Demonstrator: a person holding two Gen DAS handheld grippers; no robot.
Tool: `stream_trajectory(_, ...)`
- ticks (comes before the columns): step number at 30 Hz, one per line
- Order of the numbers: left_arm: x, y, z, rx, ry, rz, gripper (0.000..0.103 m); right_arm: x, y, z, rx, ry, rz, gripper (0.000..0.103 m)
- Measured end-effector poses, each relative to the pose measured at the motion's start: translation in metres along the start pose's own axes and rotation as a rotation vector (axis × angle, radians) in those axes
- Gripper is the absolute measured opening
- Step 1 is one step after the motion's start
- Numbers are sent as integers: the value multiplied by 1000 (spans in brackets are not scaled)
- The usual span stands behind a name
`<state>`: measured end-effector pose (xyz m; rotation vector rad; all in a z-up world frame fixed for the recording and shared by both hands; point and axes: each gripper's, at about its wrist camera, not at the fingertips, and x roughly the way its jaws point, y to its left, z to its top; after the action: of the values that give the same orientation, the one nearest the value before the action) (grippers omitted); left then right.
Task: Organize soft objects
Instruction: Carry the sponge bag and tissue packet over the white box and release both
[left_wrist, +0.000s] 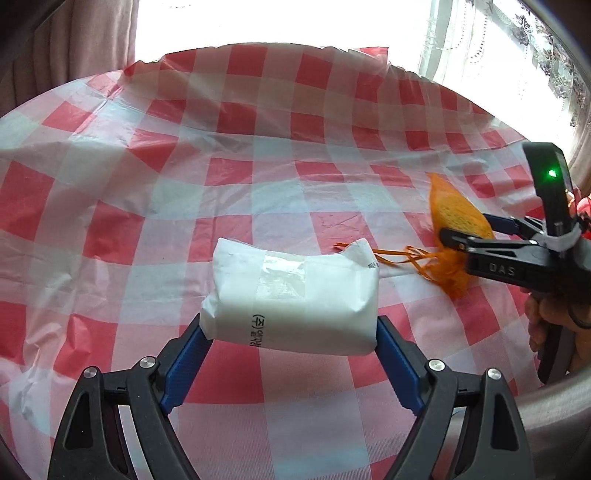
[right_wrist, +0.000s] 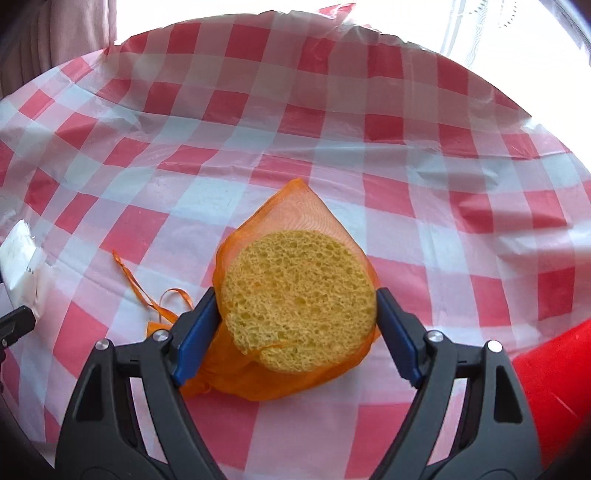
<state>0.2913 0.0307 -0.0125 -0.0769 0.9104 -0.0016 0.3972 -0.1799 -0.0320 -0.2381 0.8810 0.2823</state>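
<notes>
The left gripper (left_wrist: 289, 334) is pinching a white paper-wrapped packet (left_wrist: 295, 295) between its blue pads (left_wrist: 190, 350), one pad on each end of the packet, which is sticking out ahead of the fingertips. Off to its right, the right gripper (right_wrist: 298, 314) is squeezing a round yellow sponge (right_wrist: 299, 299) through its orange mesh bag (right_wrist: 291, 210), the pads pressing on the sponge's two sides. The bag's loose ribbon ties (right_wrist: 147, 291) are trailing out to the left of that gripper, toward the packet, and lying on the cloth.

I'd worry most about those ties: if the right gripper is carrying the sponge across, they could be dragging on the cloth or snagging on the packet's corner. The sponge is also soft, so it may be squashing and slipping inside the slick mesh. The packet is being held only by its ends and looks puffy; too light a squeeze and it could be sagging out, too hard and the wrapping could be crumpling.

Beneath both grippers a thin red-and-white checked tablecloth (left_wrist: 147, 184), wrinkled and plasticky, is covering the table. Something red and smooth (right_wrist: 554, 369) is showing just right of the right gripper. Beyond the table, bright windows with a lace curtain (left_wrist: 535, 55) and a pinkish drape (left_wrist: 74, 37) are glaring.
</notes>
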Motion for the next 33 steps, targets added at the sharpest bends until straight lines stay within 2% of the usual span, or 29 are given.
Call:
stream_trajectory(13, -49, 8, -46, -83, -5, 82, 87, -83, -19, -83, 89, -22, -6, 84)
stream_trajectory(23, -105, -7, -83, -111, -47, 114, 87, -140, -23, -141, 66, -22, -44, 84)
stream_trajectory(33, -155, -47, -112, -52, -73, 74, 87, -195, -39, -186, 77, -28, -59, 84)
